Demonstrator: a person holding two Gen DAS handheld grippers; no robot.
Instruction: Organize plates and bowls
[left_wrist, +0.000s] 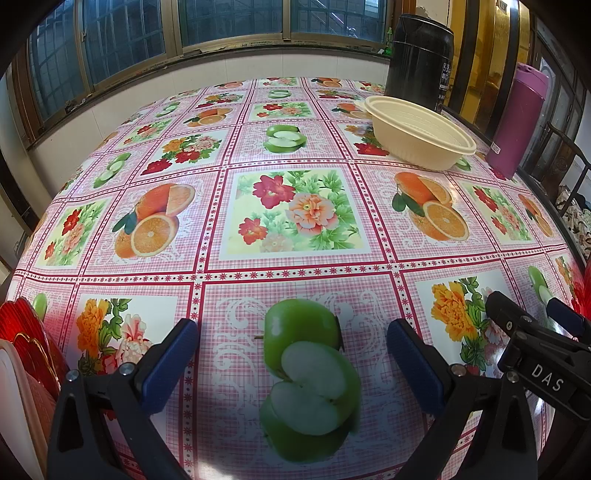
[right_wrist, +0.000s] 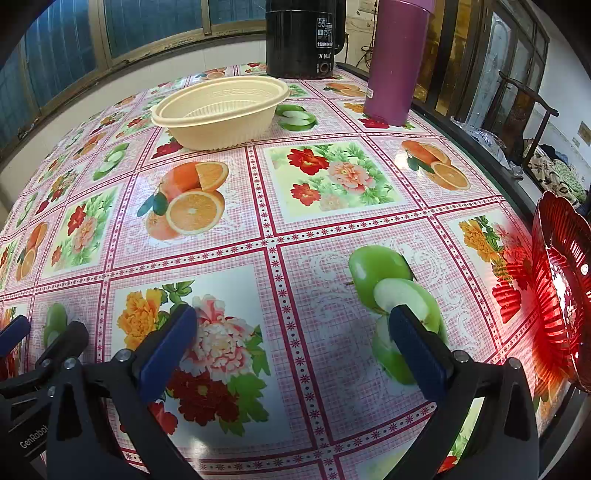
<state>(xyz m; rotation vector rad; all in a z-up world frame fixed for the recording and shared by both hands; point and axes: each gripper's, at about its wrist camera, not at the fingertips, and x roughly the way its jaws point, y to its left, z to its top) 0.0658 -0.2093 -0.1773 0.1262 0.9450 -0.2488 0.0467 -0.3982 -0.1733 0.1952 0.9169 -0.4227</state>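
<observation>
A cream plastic bowl (left_wrist: 421, 136) (right_wrist: 221, 110) stands empty on the far side of the fruit-print tablecloth. At the left edge of the left wrist view lies a red ribbed plate (left_wrist: 29, 343) with a pale pink plate (left_wrist: 18, 402) against it. A red ribbed glass dish (right_wrist: 557, 288) sits at the table's right edge in the right wrist view. My left gripper (left_wrist: 293, 365) is open over a printed green apple and holds nothing. My right gripper (right_wrist: 293, 350) is open too, low over the cloth, with nothing between its blue pads (right_wrist: 170, 350).
A black electric kettle (right_wrist: 304, 37) (left_wrist: 419, 55) and a purple thermos (right_wrist: 395, 62) (left_wrist: 513, 122) stand behind the bowl at the far right. Windows run along the far wall. A wooden chair (right_wrist: 532, 122) stands beyond the table's right edge.
</observation>
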